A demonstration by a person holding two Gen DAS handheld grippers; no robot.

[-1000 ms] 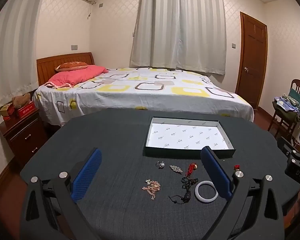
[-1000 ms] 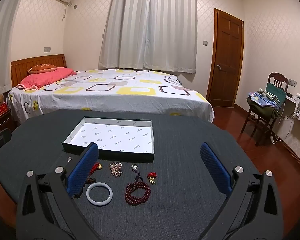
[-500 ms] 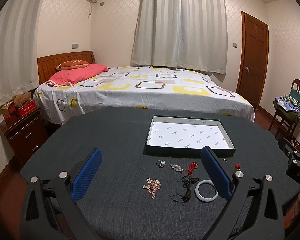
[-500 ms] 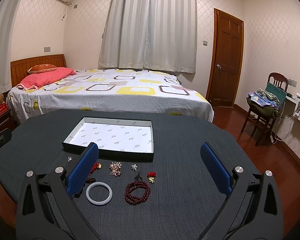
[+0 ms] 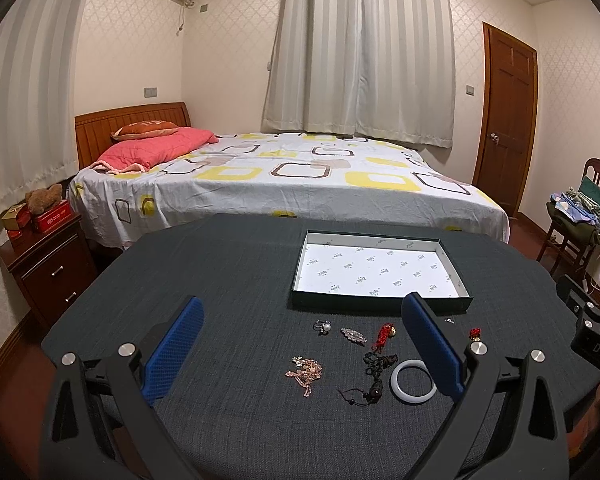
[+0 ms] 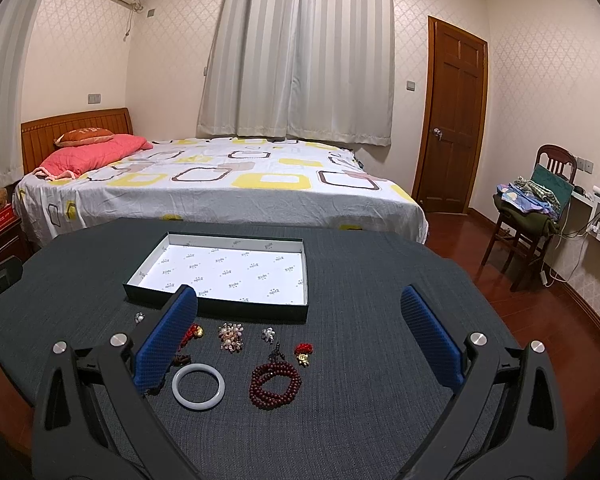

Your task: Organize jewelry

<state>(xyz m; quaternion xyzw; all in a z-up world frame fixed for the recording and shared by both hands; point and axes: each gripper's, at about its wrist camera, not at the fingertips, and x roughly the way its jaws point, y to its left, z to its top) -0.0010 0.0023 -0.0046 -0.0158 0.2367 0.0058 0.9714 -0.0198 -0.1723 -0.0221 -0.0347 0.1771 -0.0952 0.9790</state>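
- The left gripper (image 5: 302,344) is hovering above the dark counter (image 5: 228,280), its blue fingers (image 5: 172,350) spread wide and holding nothing.
- The right gripper (image 6: 300,338) is hovering over the same counter (image 6: 380,280), equally wide open and gripping nothing.
- A shallow box (image 6: 216,306) with a white printed lining is sitting at 12 o'clock from the jewelry; nothing is lying inside it.
- In the right view, a white bangle (image 6: 198,386) is lying at 7 o'clock of the spread, just beside the left finger of that gripper.
- A coil of dark red beads (image 6: 276,380) is resting at 3 o'clock of the bangle, near it but apart.
- A pearl cluster (image 6: 231,337) is lying at 12 o'clock of the bangle, with a small silver piece (image 6: 268,334) at its 3 o'clock.
- A red knot charm (image 6: 303,353) is sitting at 1 o'clock of the beads.
- In the left view, a pink-gold chain (image 5: 305,370) is lying at 9 o'clock of the bangle (image 5: 414,384).
- A dark cord pendant (image 5: 374,376) is lying between them, just beside the bangle.
- A pearl ring (image 5: 323,326), a crystal brooch (image 5: 353,335) and a red tassel (image 5: 383,336) are lining up close to the box's (image 5: 380,305) near wall.
- A bed (image 5: 300,184) is standing beyond the counter at 12 o'clock.
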